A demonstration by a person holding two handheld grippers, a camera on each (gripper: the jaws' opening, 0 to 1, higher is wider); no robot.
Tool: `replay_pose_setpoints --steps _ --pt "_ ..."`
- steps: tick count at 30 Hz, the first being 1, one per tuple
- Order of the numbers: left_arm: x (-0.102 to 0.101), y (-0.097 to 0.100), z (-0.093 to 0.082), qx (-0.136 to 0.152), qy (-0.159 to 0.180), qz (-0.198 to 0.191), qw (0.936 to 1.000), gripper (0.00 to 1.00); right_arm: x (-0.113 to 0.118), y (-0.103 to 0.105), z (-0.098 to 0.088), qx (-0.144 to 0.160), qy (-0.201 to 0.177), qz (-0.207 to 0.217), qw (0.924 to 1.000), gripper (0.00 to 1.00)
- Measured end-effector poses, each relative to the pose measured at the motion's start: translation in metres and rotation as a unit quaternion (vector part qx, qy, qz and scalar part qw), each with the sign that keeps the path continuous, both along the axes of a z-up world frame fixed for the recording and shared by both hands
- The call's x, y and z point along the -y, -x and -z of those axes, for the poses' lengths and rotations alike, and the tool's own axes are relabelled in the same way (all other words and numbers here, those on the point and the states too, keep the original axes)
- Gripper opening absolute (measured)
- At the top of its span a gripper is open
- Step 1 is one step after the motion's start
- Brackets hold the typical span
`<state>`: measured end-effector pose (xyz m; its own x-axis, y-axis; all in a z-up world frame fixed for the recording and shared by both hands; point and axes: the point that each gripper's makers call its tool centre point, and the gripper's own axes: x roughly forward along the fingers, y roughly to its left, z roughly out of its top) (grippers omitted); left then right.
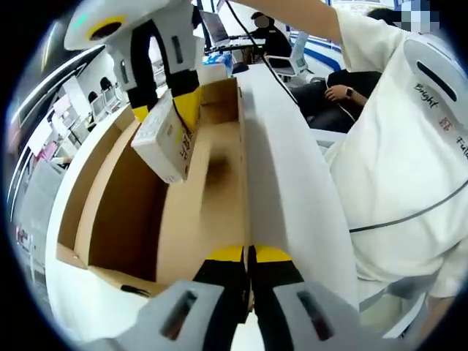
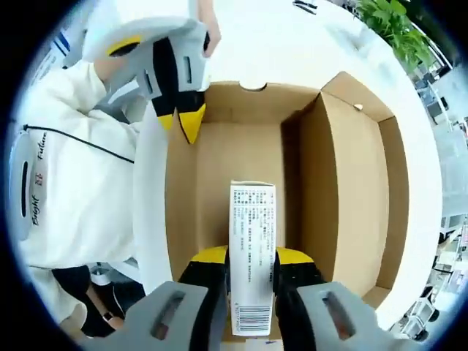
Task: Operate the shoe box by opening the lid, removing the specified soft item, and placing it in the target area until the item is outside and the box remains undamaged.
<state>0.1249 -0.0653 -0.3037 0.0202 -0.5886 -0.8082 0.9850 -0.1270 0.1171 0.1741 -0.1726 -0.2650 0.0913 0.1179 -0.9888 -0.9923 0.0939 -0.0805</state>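
The shoe box (image 1: 121, 212) is open, brown inside and white outside, with its white lid (image 1: 292, 183) folded out to one side. My left gripper (image 1: 248, 254) is shut on the thin edge where the box wall meets the lid. My right gripper (image 1: 164, 110) comes down from the top, shut on a small white printed carton (image 1: 164, 142) held above the box floor. In the right gripper view, the carton (image 2: 252, 219) stands between the right gripper (image 2: 252, 256) jaws over the shoe box (image 2: 344, 183). The left gripper (image 2: 179, 117) sits on the wall beside the lid (image 2: 150, 219).
A person in a white shirt (image 1: 409, 161) stands close against the lid side of the box, also seen as the white shirt (image 2: 66, 190). The box rests on a white table (image 2: 292, 44). Seated people (image 1: 270, 36) and desks are behind; a plant (image 2: 387, 29) is at the far edge.
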Motion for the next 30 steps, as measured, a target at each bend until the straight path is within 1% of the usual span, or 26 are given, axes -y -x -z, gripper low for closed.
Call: replay_pose_setpoints --steps 2,6,9,13,17,21,22,27,28,30 --pt "0.000 0.000 0.000 -0.001 0.000 0.000 1.0000 0.01 0.004 -0.006 -0.006 0.016 0.000 0.003 0.9999 0.20" --pt "0.000 0.000 0.000 -0.003 -0.002 0.000 1.0000 0.01 0.010 -0.003 -0.016 0.010 -0.003 0.008 0.9999 0.20" --pt "0.000 0.000 0.000 -0.003 -0.001 0.000 1.0000 0.01 0.014 -0.002 -0.023 0.020 -0.003 0.002 0.9998 0.20" --pt "0.000 0.000 0.000 -0.002 -0.002 0.000 1.0000 0.01 0.010 -0.002 -0.031 0.036 -0.018 -0.010 0.9991 0.20" --pt "0.000 0.000 0.000 -0.002 -0.001 -0.001 1.0000 0.01 0.011 0.000 -0.035 0.040 -0.015 -0.012 0.9990 0.20" --pt "0.000 0.000 0.000 -0.001 -0.001 -0.001 1.0000 0.01 0.019 -0.004 -0.041 0.061 -0.004 -0.011 0.9980 0.20" --pt "0.000 0.000 0.000 -0.001 -0.001 -0.001 1.0000 0.01 0.021 -0.002 -0.043 0.061 -0.004 -0.013 0.9981 0.20" --pt "0.000 0.000 0.000 -0.002 -0.001 -0.001 1.0000 0.01 0.017 0.003 -0.045 0.065 -0.015 -0.028 0.9974 0.20" --pt "0.000 0.000 0.000 -0.002 -0.001 0.000 1.0000 0.01 0.016 0.001 -0.045 0.077 -0.016 -0.031 0.9964 0.20" --pt "0.000 0.000 0.000 -0.002 -0.001 0.000 1.0000 0.01 0.017 0.000 -0.045 0.084 -0.013 -0.032 0.9959 0.20"
